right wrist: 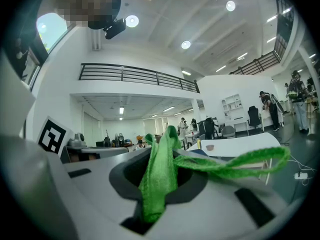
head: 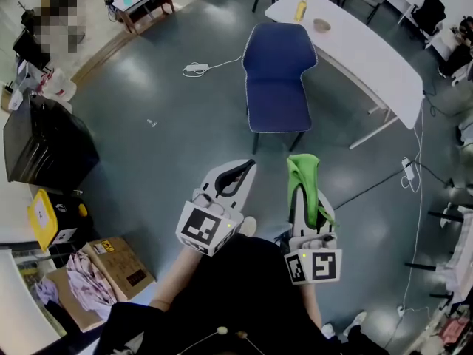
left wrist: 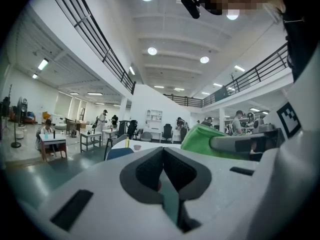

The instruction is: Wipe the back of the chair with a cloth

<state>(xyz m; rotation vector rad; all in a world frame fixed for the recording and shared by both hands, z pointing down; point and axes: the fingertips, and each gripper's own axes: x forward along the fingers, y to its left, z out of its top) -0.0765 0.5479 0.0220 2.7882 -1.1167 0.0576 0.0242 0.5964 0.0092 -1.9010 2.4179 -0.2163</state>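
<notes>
Well, cloth (right wrist: 155, 189) (green) between right tongs (right wrist: 167, 158)

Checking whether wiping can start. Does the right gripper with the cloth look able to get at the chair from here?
Probably not yet: the right gripper, shut on the green cloth, is apart from the chair. Only bare floor lies between.

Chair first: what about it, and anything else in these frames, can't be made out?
- blue chair: rear face of its backrest, head view, faces away from the camera.
- Same chair, left gripper view: only a blue sliver shows; the left tool covers the rest.
- green cloth: its pinched end, right gripper view, sunk inside the right tool.
- yellow bottle: label too small, head view.
</notes>
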